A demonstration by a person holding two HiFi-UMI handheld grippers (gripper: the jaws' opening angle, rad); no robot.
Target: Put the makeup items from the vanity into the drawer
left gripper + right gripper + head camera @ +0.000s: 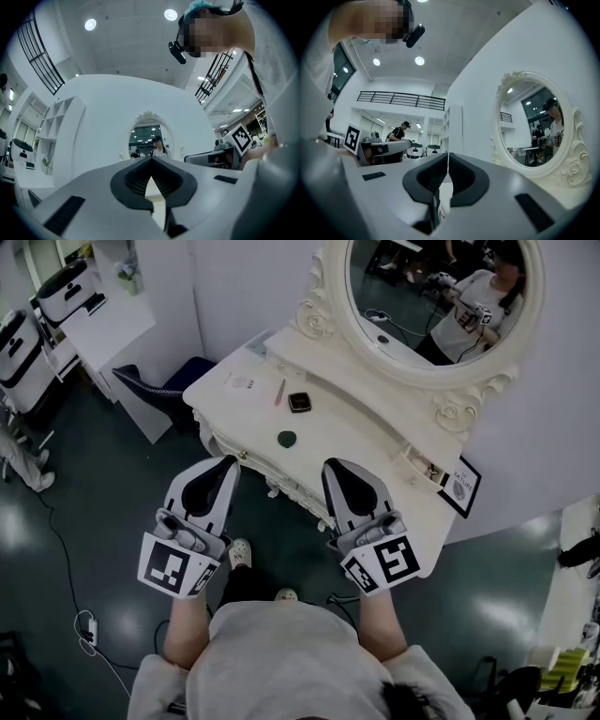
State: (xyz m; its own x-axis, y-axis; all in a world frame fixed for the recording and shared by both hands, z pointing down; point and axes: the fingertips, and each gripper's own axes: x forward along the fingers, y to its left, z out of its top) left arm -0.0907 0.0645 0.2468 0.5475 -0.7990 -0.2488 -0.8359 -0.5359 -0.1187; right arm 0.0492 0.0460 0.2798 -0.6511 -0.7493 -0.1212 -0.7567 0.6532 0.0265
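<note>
claws hover side by side just short of the white vanity table (361, 427): the left claw (228, 463) and the right claw (331, 467) each have their jaws pressed together with nothing between them. on the table top lie a slim pink stick (279, 392), a dark square compact (300, 402) just beside it, and a round green piece (287, 439) nearer the front edge.

- Your left gripper (228, 465) and right gripper (330, 468) point at the white vanity (361, 432).
- A green round item (287, 439) lies just ahead, between them.
- Beyond it lie a brown square compact (300, 402) and a pink stick (279, 392).
- A framed card (461, 486) stands right of your right gripper.
</note>
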